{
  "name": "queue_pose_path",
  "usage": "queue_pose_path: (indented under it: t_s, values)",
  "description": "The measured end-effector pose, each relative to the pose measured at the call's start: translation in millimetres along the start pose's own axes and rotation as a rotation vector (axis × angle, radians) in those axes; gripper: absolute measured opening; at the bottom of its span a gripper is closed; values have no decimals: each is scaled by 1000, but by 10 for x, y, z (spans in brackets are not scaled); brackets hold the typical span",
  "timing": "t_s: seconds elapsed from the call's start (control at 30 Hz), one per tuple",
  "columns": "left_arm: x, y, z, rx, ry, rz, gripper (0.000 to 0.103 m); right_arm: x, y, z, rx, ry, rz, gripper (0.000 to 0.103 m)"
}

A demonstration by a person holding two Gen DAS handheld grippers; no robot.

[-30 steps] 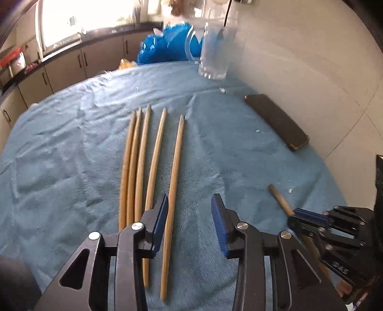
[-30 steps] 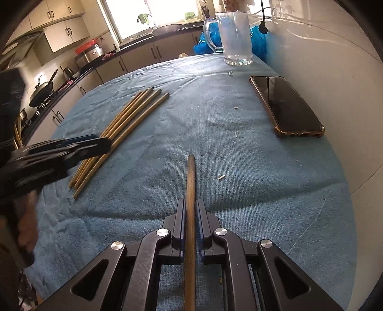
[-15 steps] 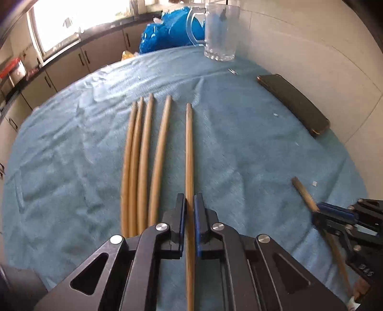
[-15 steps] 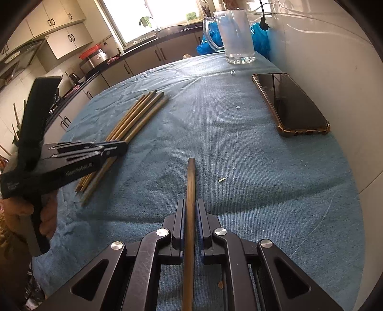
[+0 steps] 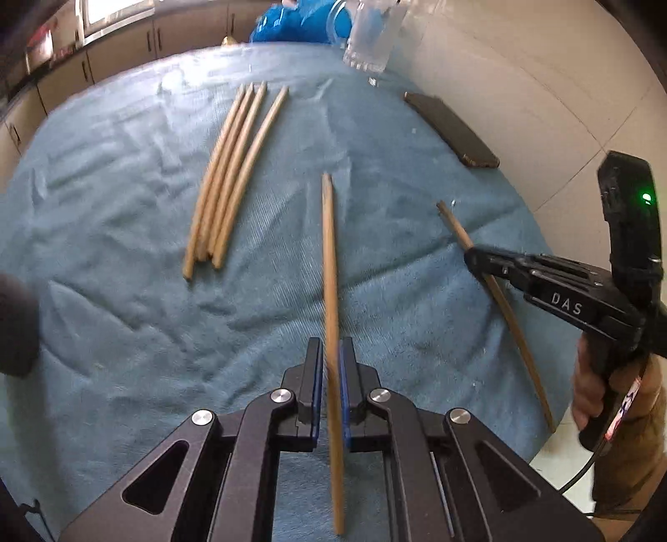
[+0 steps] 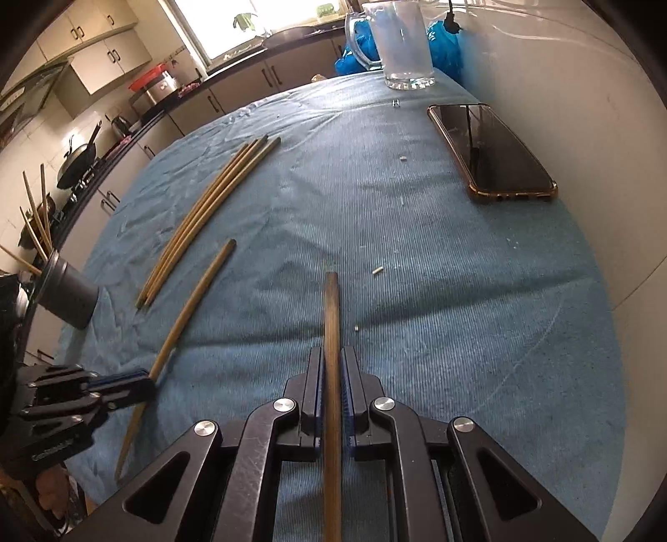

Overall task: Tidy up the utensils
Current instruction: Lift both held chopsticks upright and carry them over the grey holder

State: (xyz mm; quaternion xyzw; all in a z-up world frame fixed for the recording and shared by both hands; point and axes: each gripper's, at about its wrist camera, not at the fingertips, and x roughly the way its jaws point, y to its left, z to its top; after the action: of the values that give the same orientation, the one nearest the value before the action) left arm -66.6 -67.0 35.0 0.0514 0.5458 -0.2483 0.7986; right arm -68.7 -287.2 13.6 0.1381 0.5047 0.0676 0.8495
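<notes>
My left gripper (image 5: 330, 358) is shut on a light wooden chopstick (image 5: 329, 258) and holds it lifted above the blue cloth (image 5: 125, 333). My right gripper (image 6: 332, 362) is shut on a darker chopstick (image 6: 332, 317). Several more chopsticks (image 5: 227, 175) lie side by side on the cloth at the left; they also show in the right wrist view (image 6: 208, 208). The right gripper (image 5: 471, 254) with its chopstick (image 5: 454, 225) shows at the right of the left wrist view. The left gripper (image 6: 148, 381) with its chopstick (image 6: 196, 300) shows at the lower left of the right wrist view.
A dark phone (image 6: 492, 154) lies by the wall at the right. A glass jug (image 6: 400, 46) stands at the far edge. A grey holder (image 6: 66, 296) with chopsticks stands at the table's left edge. Blue bags (image 5: 300, 25) sit behind the jug.
My left gripper closed on the rightmost chopstick of the row and has lifted it away toward the near side. My right gripper still holds its chopstick.
</notes>
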Motion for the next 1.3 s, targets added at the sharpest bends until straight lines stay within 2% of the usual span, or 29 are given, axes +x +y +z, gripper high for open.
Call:
queue_pose_path:
  t_s: [0.13,0.17,0.37,0.43,0.7,0.8,0.9,0.93,1.17,1.2,1.23,1.3]
  values:
    - [-25,-16,229,-5,-9,9,10,31,23,85,-2,70,-13,8]
    - [41,-22,336,1,0,13,13,54,38,128,-9,93,-22,8]
    - [471,53,793,-25,51,63,14,190,129,329,-65,175,-90,8]
    - [495,54,867,-24,55,62,14,226,158,388,-84,197,-108,8]
    - [629,134,1105,-40,159,8,15,376,251,576,-167,297,-162,8]
    - [637,150,1097,-49,173,-14,16,390,252,583,-172,298,-160,8]
    - [601,134,1079,-47,144,-56,19,374,220,555,-161,288,-157,8]
    - [602,127,1072,-43,142,-55,23,364,205,540,-160,283,-155,8]
    - [711,-86,1088,13,156,17,23,332,261,428,-180,254,-179,9]
    - [716,-91,1092,21,164,17,22,329,277,408,-190,246,-188,9]
    - [721,-90,1084,30,172,23,7,325,314,383,-197,241,-193,9]
    - [730,-90,1069,33,181,9,7,316,337,340,-223,232,-210,9]
